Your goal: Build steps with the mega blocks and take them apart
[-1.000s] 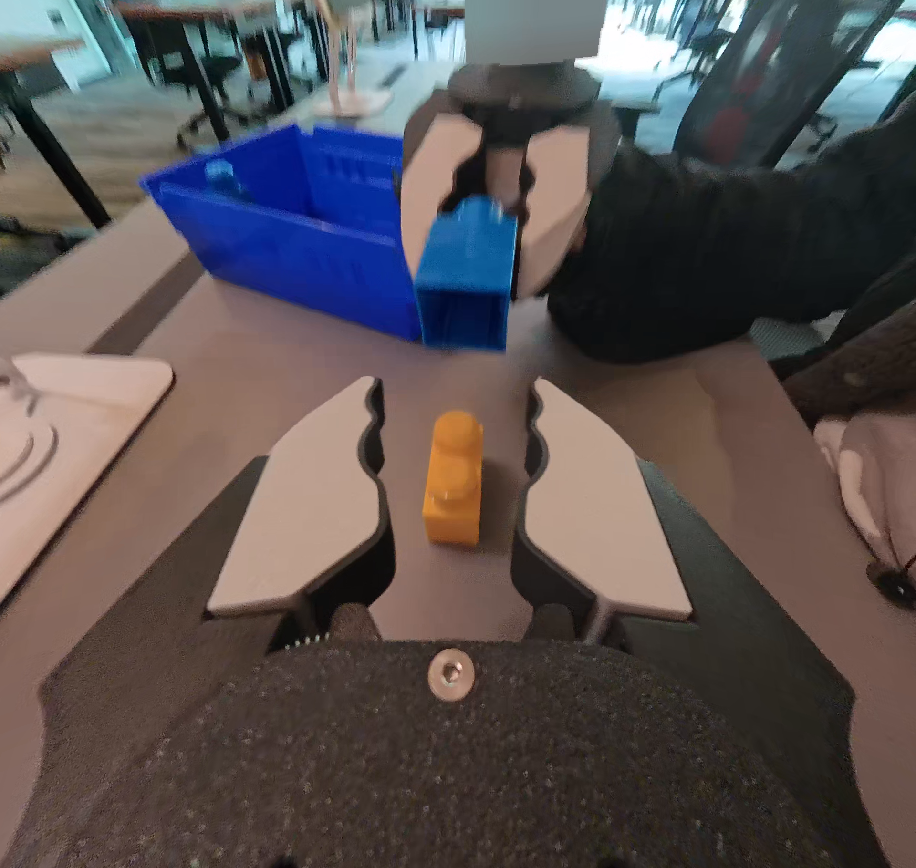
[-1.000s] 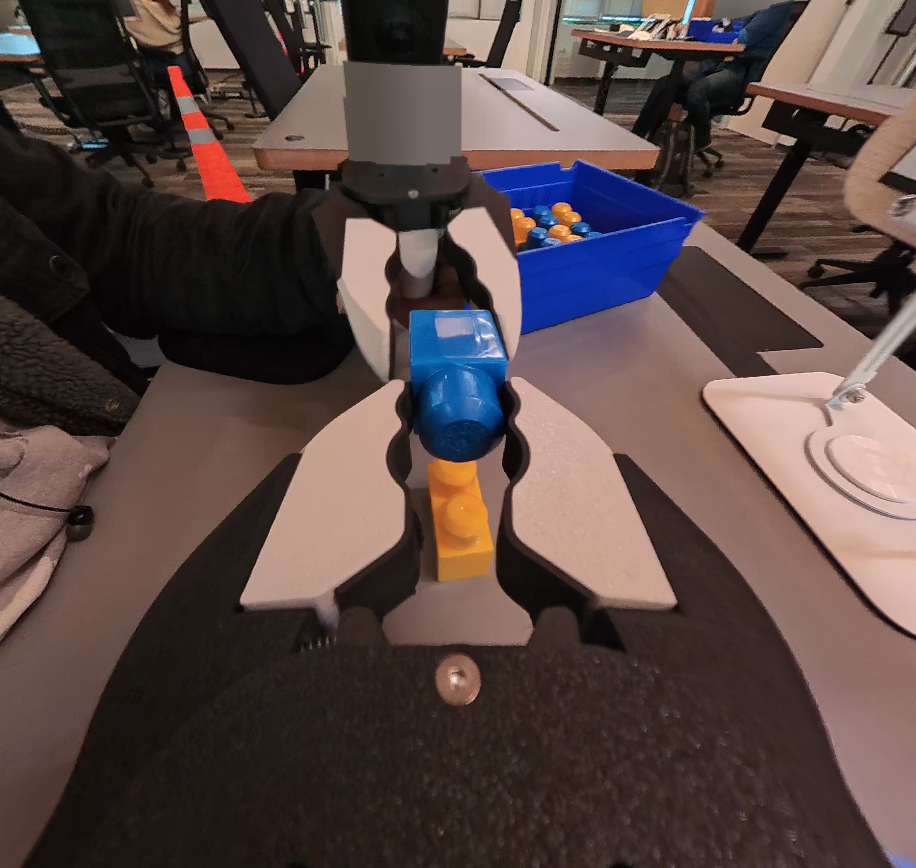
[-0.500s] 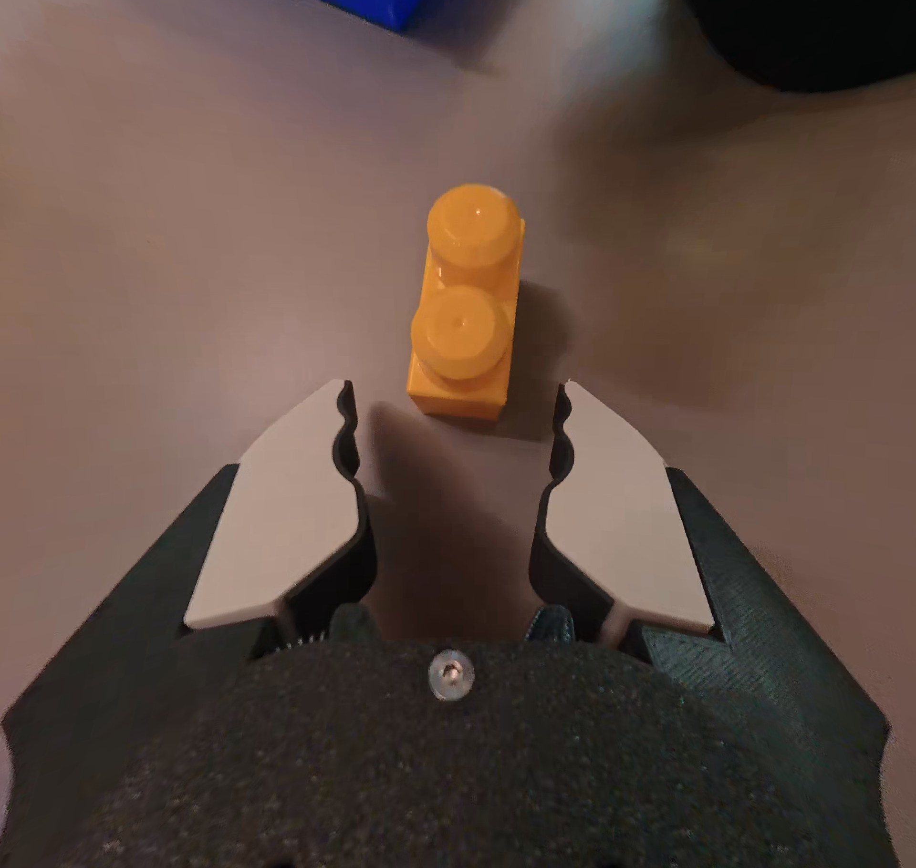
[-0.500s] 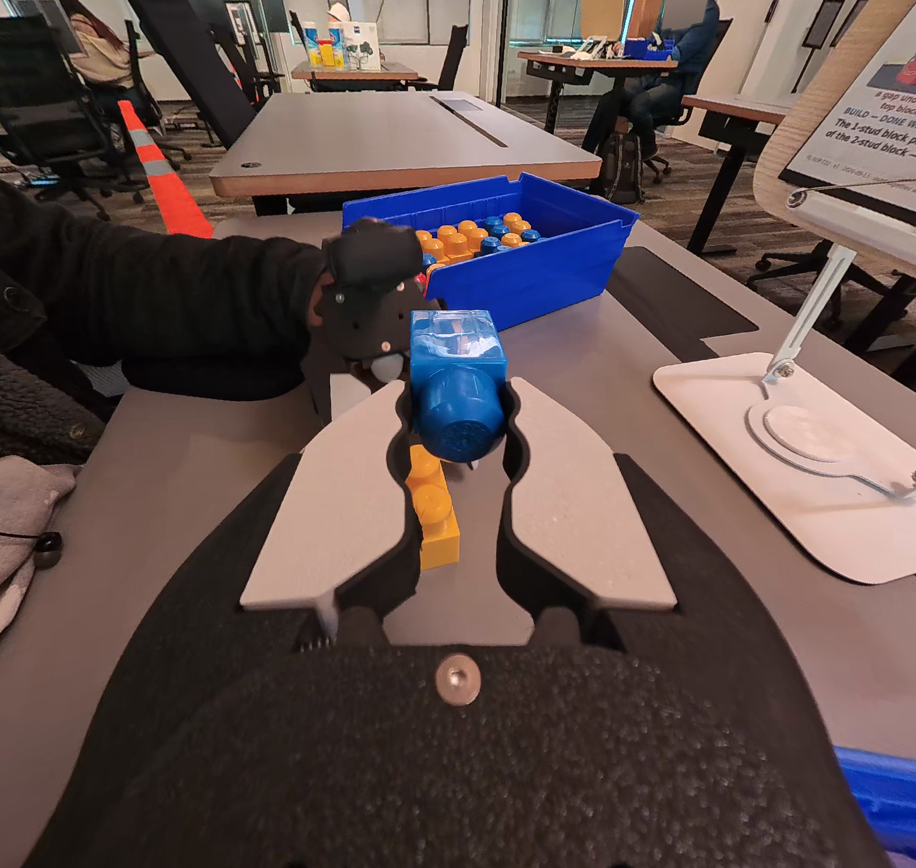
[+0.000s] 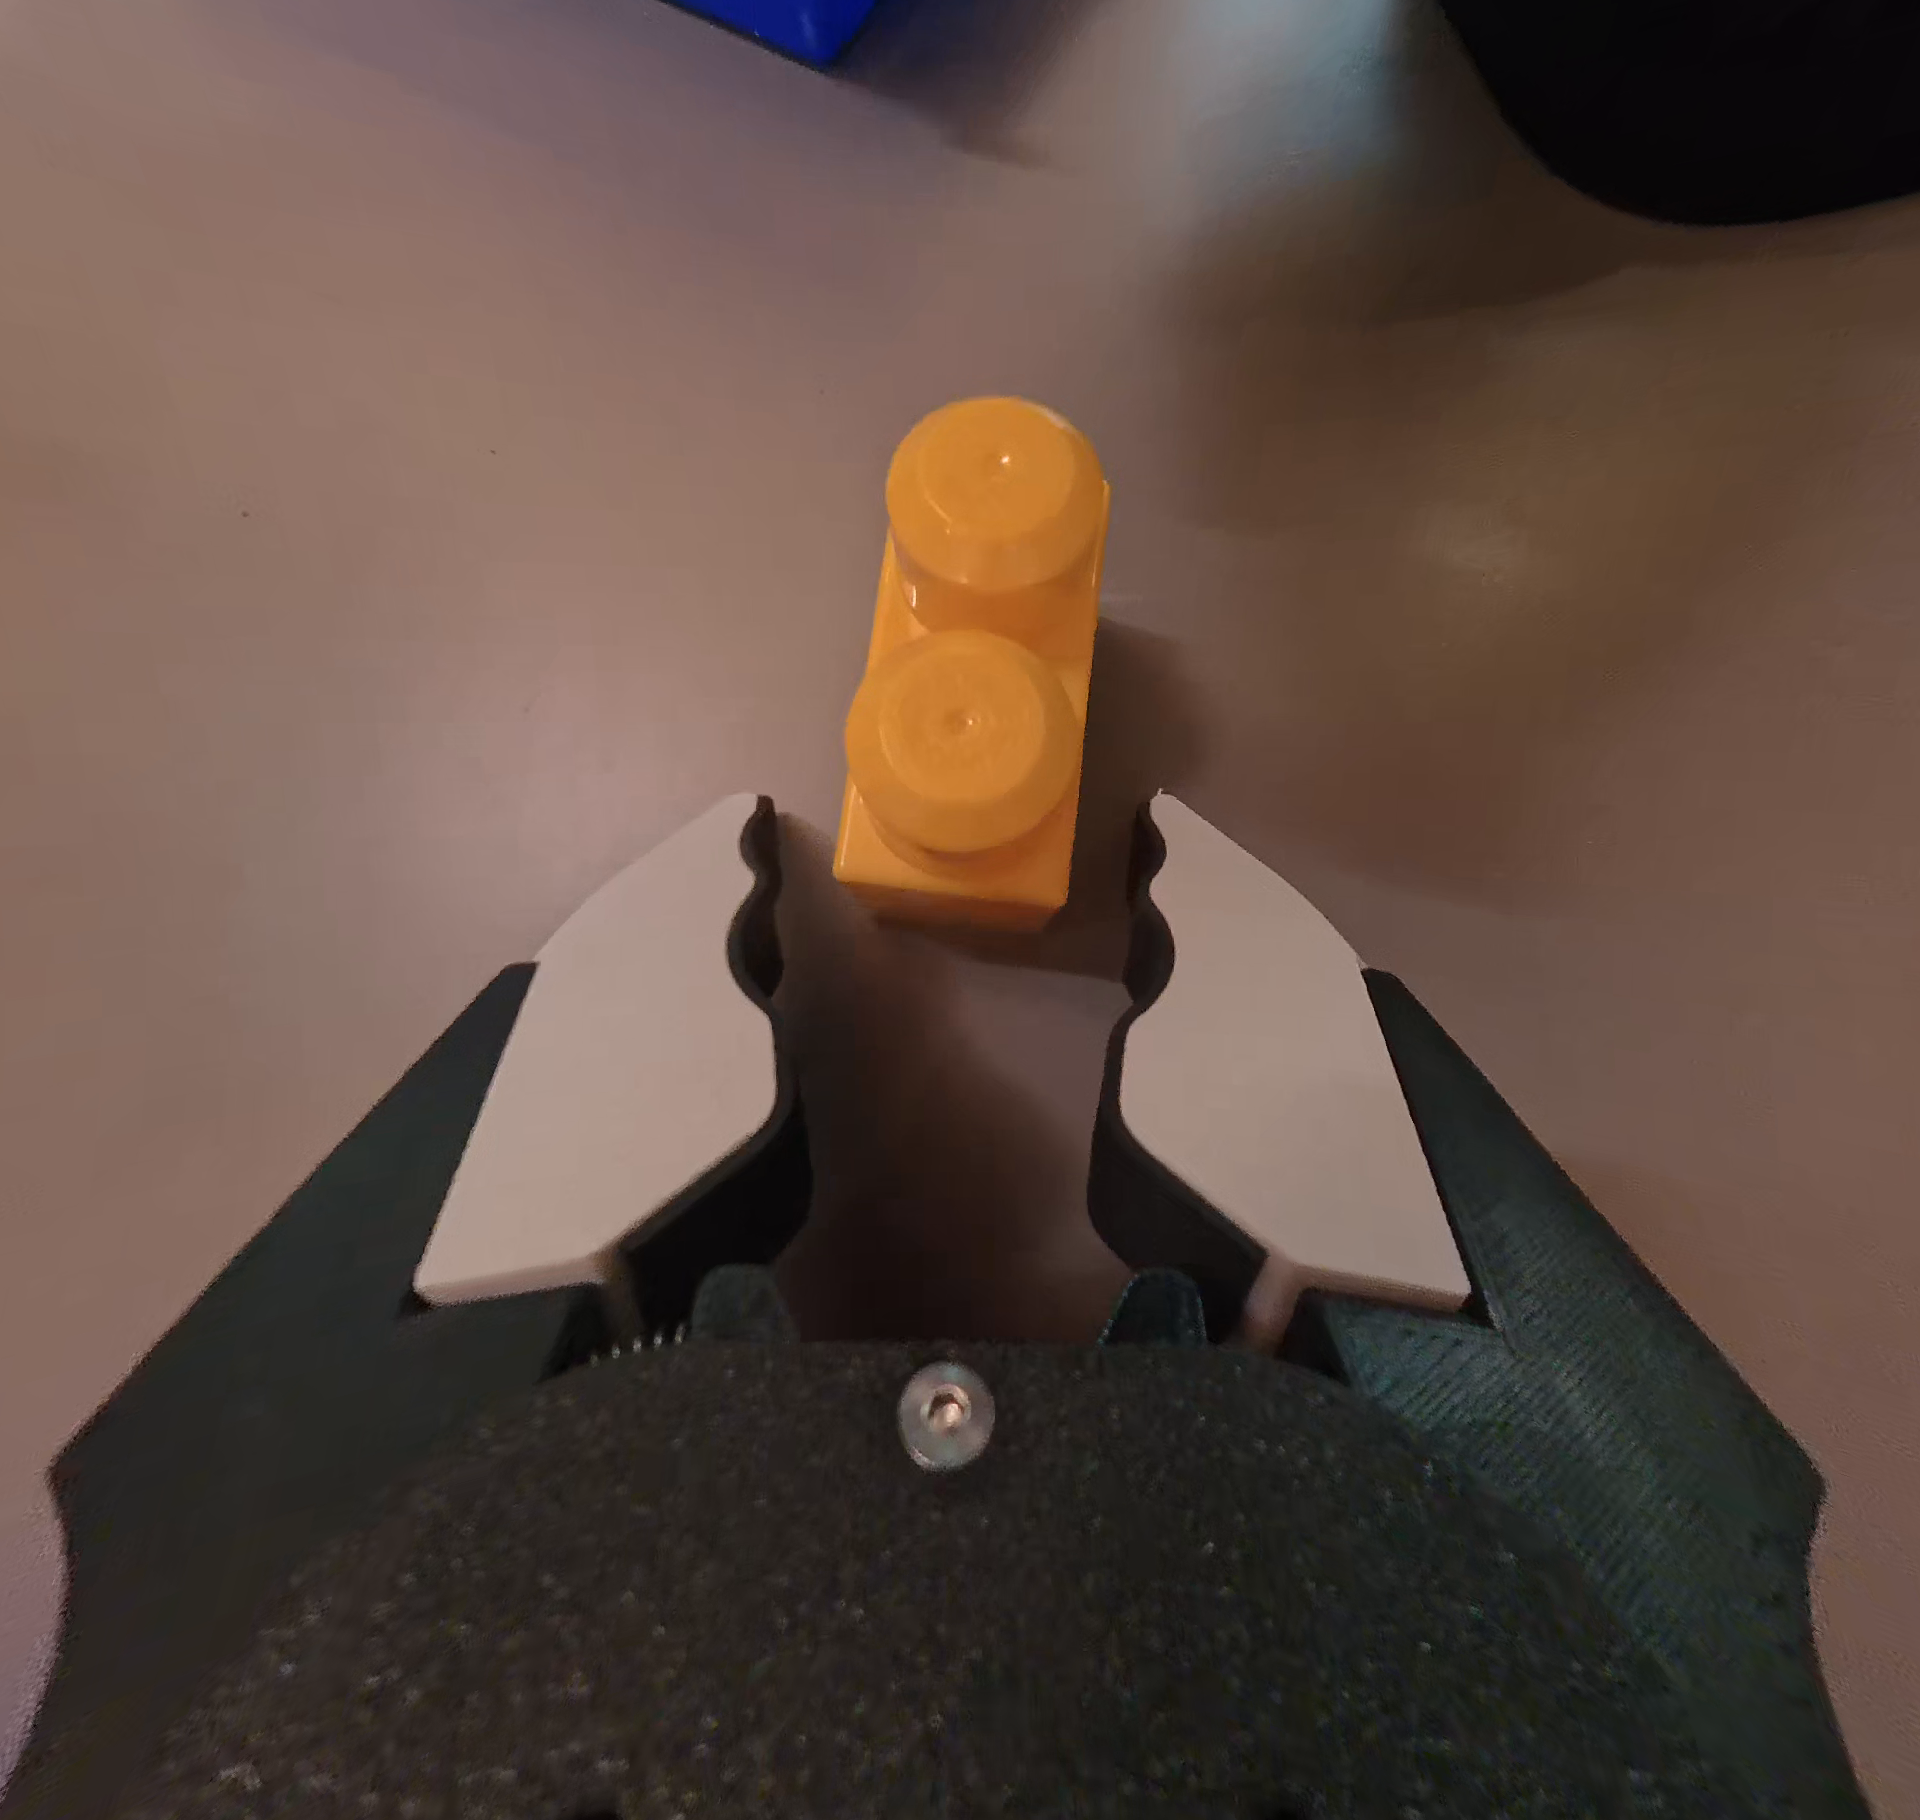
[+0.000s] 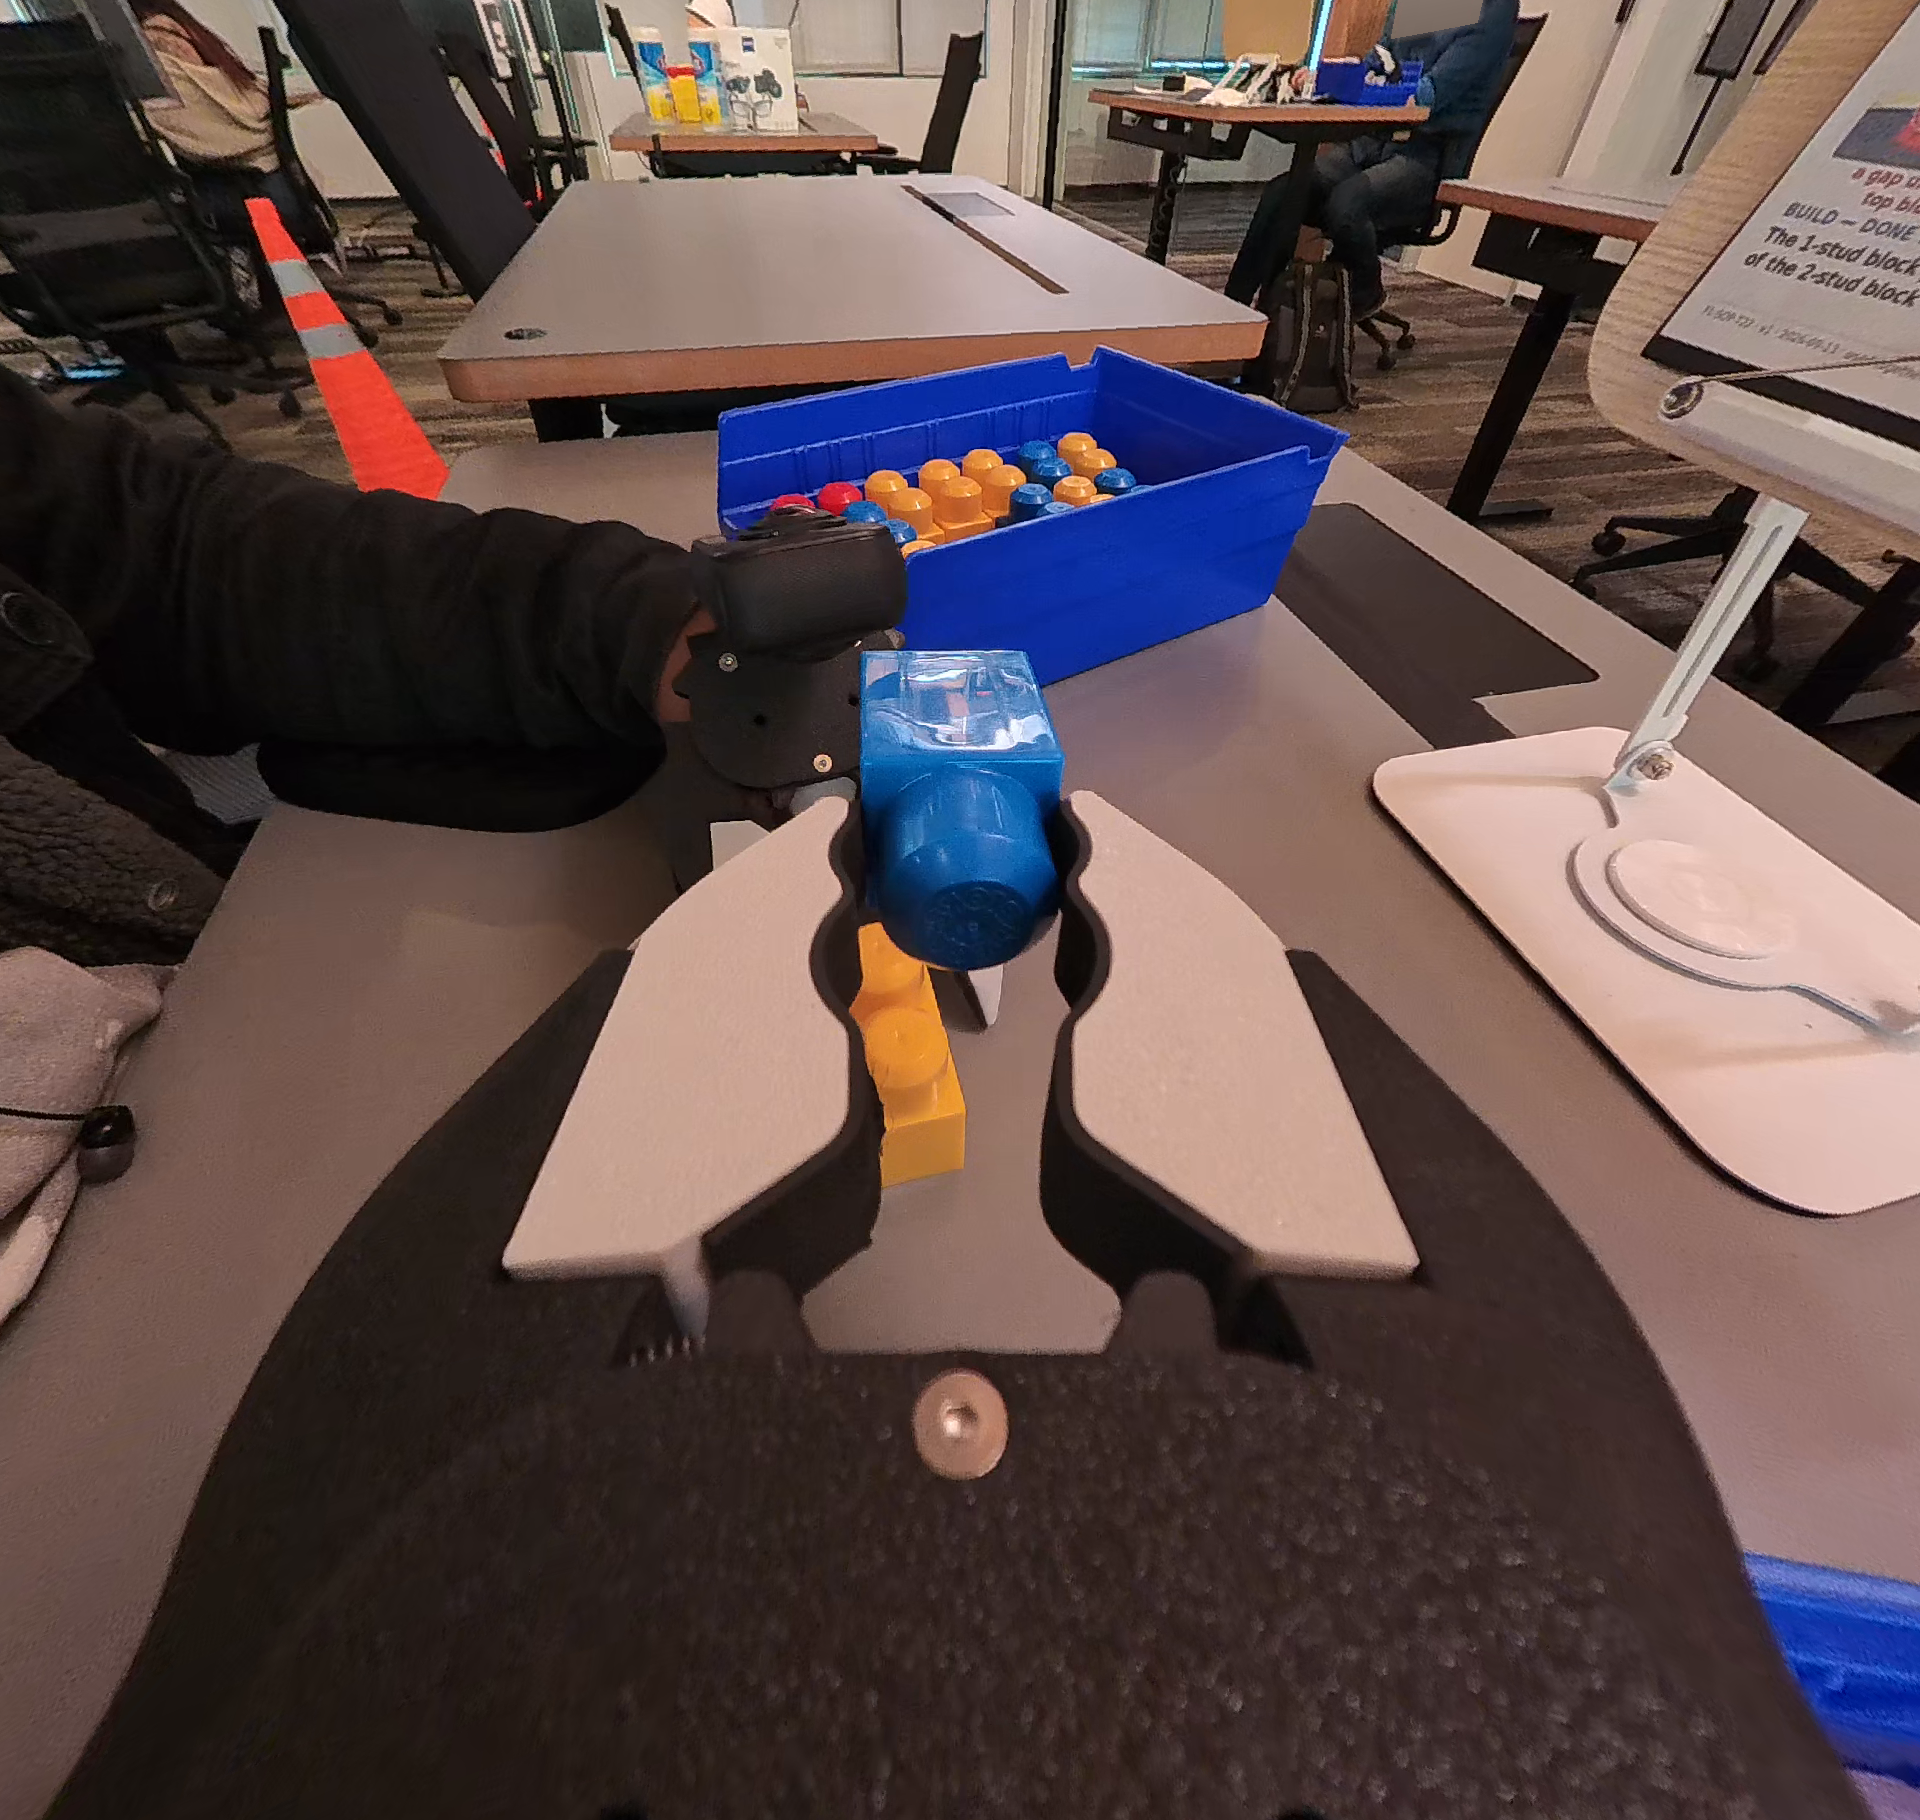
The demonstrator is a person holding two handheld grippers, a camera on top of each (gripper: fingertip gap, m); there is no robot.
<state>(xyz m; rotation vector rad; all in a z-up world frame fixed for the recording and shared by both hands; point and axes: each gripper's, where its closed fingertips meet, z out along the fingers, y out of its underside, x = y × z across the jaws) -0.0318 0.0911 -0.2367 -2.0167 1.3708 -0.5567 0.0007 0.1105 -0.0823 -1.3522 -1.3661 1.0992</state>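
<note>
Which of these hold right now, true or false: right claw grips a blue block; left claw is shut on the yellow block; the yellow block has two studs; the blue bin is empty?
1. The right claw grips a blue block. True.
2. The left claw is shut on the yellow block. False: it is open, its tips either side of the block's near end.
3. The yellow block has two studs. True.
4. The blue bin is empty. False: it holds yellow, blue and red blocks.
</note>
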